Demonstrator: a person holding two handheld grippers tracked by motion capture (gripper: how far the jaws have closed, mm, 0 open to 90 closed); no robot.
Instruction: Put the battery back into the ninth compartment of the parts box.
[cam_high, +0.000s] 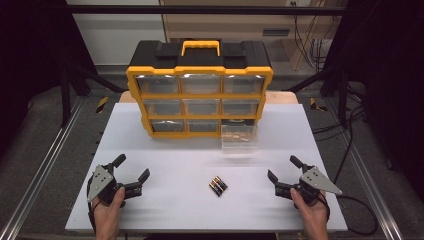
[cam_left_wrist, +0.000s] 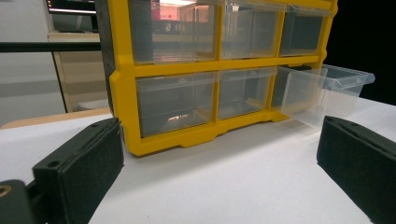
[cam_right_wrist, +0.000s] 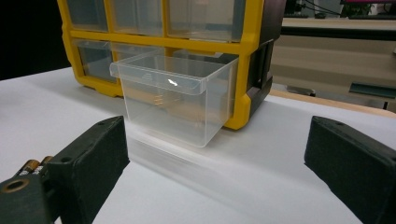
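Two black batteries (cam_high: 218, 185) with copper-coloured ends lie side by side, touching, angled toward one o'clock, at six o'clock from the pulled-out clear drawer (cam_high: 240, 141).

Organizer (cam_high: 200, 95) at table (cam_high: 150, 200) 12 o'clock; drawer (cam_high: 240, 140) pulled out at its 5 o'clock; batteries (cam_high: 218, 185) at 6 o'clock of drawer

Left gripper (cam_high: 134, 170): black body, grey three-cornered plate on top w/ small dark screw holes, black cable trailing past the wrist. Two black jaws, blocky, w/ rough matte pads (cam_left_wrist: 95, 175) (texture like coarse foam) and a round hole near each top edge. Right gripper (cam_high: 284, 169): same build, grey plate, black cable looping off to the side. Brass-coloured fitting at a jaw base. Hands (cam_high: 107, 212) bare, no sleeves seen.
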